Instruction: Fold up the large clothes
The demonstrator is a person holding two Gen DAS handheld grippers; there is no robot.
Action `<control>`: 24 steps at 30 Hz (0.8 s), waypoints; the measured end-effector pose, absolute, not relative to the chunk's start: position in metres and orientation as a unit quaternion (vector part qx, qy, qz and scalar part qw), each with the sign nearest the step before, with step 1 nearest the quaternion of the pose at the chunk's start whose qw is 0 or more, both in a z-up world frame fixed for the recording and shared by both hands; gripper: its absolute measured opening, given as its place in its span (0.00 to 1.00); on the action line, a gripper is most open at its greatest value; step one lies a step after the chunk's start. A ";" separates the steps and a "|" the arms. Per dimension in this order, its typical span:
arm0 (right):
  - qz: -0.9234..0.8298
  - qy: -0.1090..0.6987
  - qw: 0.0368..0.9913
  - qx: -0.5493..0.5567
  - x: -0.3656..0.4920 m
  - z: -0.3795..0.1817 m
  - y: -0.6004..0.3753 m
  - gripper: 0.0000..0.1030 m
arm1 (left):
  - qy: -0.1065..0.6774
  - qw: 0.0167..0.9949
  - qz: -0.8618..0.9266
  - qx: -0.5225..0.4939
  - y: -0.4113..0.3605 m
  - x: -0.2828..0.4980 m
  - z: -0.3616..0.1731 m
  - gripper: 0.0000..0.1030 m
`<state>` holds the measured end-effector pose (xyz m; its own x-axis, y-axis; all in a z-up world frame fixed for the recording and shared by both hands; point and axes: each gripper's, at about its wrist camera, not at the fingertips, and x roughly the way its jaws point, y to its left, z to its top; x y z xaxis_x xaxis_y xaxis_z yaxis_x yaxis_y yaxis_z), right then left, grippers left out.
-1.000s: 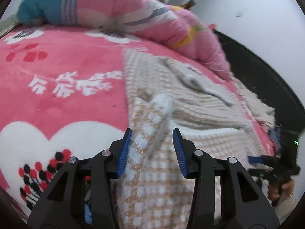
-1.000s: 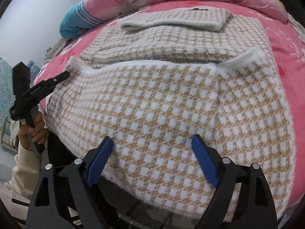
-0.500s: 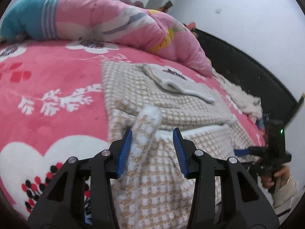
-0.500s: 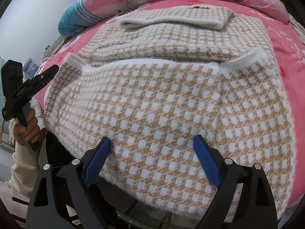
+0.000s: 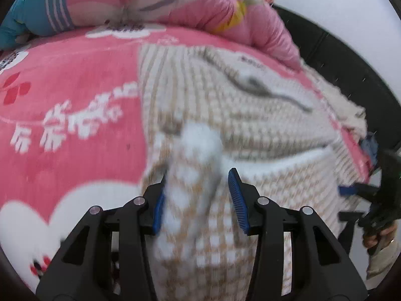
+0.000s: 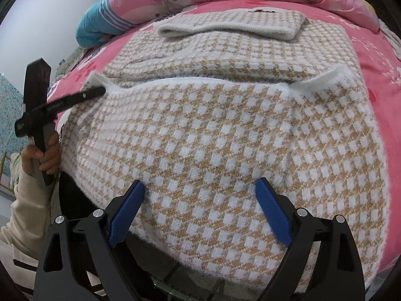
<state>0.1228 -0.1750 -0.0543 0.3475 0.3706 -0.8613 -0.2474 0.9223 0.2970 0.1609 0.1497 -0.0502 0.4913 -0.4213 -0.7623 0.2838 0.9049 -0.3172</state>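
The left gripper (image 5: 196, 197) has its two blue fingers apart, with a fold of cloth between them. The right gripper (image 6: 200, 208) is spread wide. The person's left hand (image 6: 41, 156) grips a black handle.

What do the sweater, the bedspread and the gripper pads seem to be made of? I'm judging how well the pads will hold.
Sweater: a soft, fuzzy knit, probably wool or acrylic; the white edges look hairy.
Bedspread: plush fleece by its look, matte with a short nap.
Right gripper pads: blue, finely textured, probably rubber or ridged plastic. The left gripper has the same pads.
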 end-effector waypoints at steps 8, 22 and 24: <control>0.189 0.533 0.822 0.060 0.120 -0.054 -0.176 0.85 | 0.463 0.876 -0.133 -0.035 0.134 0.140 -0.050 0.43; 0.147 0.469 0.871 0.005 0.099 -0.017 -0.160 0.92 | 0.456 0.889 -0.049 0.012 0.109 0.134 -0.049 0.44; 0.133 0.492 0.860 0.020 0.107 -0.035 -0.167 0.92 | 0.456 0.889 -0.043 0.015 0.105 0.135 -0.048 0.44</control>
